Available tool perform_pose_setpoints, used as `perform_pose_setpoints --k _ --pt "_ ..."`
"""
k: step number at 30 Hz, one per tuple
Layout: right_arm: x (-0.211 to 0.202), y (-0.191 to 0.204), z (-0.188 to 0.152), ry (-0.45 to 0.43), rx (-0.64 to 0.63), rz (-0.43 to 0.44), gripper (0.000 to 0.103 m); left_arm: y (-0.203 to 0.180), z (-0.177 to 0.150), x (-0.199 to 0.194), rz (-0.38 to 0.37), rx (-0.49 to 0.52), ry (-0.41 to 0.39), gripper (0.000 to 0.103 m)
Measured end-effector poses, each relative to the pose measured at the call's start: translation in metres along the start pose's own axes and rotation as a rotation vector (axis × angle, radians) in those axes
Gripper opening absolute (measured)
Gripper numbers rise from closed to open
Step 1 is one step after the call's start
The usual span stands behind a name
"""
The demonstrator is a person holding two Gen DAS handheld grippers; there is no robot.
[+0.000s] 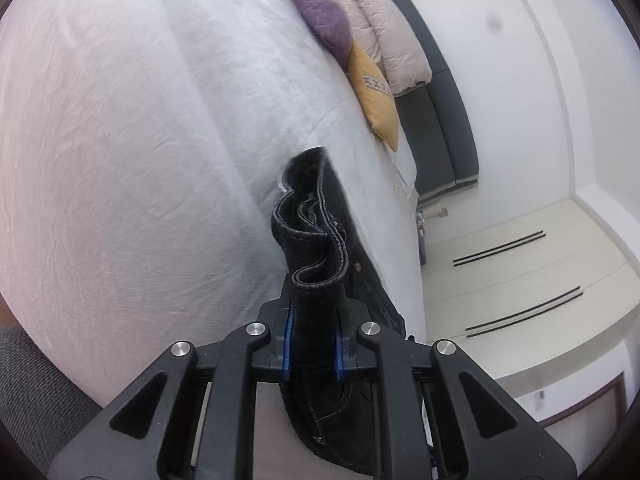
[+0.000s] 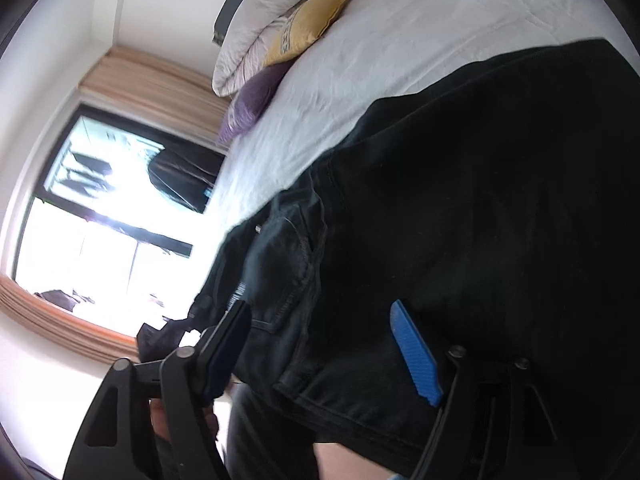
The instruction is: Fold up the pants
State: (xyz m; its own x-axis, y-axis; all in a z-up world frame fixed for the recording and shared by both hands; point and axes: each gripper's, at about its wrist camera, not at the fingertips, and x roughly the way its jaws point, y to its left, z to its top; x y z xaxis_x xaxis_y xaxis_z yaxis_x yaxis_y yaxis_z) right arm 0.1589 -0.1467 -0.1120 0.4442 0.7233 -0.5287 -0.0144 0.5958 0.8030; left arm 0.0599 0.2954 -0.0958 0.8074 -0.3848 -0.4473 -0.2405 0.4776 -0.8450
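Note:
The black denim pants [image 1: 320,240] lie on the white bed [image 1: 140,140]. In the left wrist view my left gripper [image 1: 314,346] is shut on a bunched fold of their stitched edge, which stands up between the blue pads [image 1: 288,344]. The rest of the fabric trails down under the gripper. In the right wrist view the pants [image 2: 460,220] spread wide over the sheet [image 2: 400,40], pocket seams showing. My right gripper [image 2: 320,356] stands open, its fingers wide apart on either side of the pants' near edge. One blue pad [image 2: 416,356] rests over the cloth without pinching it.
A purple cushion [image 1: 320,8], a yellow cushion [image 1: 376,92] and a pale folded duvet [image 1: 384,28] sit at the dark headboard [image 1: 440,112]. White wardrobe doors [image 1: 520,264] stand beside the bed. A bright window [image 2: 108,216] with curtains lies past the bed's far side.

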Motion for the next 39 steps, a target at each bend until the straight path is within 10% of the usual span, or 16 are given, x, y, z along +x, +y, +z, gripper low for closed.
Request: perform_pose_setpoints --k 7,12,18,26,29,33,39 --pt "-0.039 -0.017 0.015 -0.072 0.133 0.119 0.089 -0.138 -0.026 0.009 -0.014 0.403 0.014 0.012" --pt "-0.076 -0.036 0.023 -0.137 0.206 0.226 0.094 -0.243 -0.133 0.063 -0.03 0.853 0.17 0.012" --pt "-0.09 -0.058 0.028 -0.097 0.234 0.256 0.096 -0.241 -0.249 0.116 0.013 1.073 0.379 0.012" --pt "-0.068 -0.067 0.035 -0.016 0.245 0.194 0.096 -0.243 -0.292 0.114 0.084 1.304 0.319 0.012" --pt "-0.059 -0.056 0.045 0.013 0.168 0.146 0.081 -0.249 -0.306 0.117 0.098 1.367 0.303 0.013" --pt "-0.051 -0.051 0.053 0.058 0.096 0.053 0.028 -0.253 -0.319 0.116 0.096 1.417 0.282 0.013" --pt "-0.078 -0.055 0.063 0.027 0.047 0.027 0.022 -0.269 -0.349 0.128 0.063 1.489 0.276 0.013"
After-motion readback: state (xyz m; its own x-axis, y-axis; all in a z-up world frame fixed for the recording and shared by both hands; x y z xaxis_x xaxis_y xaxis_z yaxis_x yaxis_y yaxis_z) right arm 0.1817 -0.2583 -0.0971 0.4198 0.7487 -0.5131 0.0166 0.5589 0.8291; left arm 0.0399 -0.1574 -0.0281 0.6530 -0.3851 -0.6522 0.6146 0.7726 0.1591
